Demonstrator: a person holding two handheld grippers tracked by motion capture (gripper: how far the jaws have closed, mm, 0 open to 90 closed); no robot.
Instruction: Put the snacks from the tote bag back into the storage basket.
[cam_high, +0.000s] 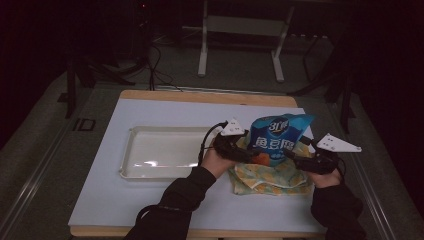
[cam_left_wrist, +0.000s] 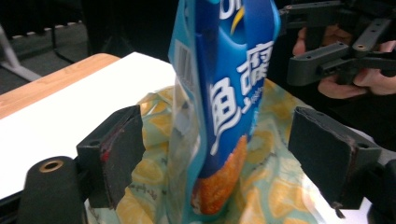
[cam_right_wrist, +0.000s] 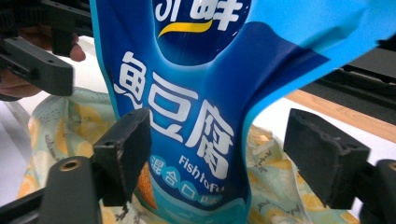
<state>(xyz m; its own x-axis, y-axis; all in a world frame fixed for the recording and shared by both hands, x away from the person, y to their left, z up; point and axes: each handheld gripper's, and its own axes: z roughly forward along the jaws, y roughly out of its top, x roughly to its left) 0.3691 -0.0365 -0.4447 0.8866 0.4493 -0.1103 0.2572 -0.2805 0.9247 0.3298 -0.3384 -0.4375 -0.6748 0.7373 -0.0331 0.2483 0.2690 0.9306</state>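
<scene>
Both my claws — left claw and right claw — stand spread either side of the blue snack bag, pads not pressing, which stands upright on the yellow patterned bag near the table's right edge — evidently bracketed for a two-sided lift.

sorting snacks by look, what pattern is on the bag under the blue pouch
Pale green bag printed with yellow-orange citrus slices, under the blue fish tofu pouch; clearest in the left gripper view.

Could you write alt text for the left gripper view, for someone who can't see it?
A blue snack bag with white Chinese lettering stands upright between the two black jaws of the left gripper, which are spread apart and not pressing on it. Under it lies a clear lemon-print bag on a white table; the right gripper, held in a hand, sits at upper right.
</scene>
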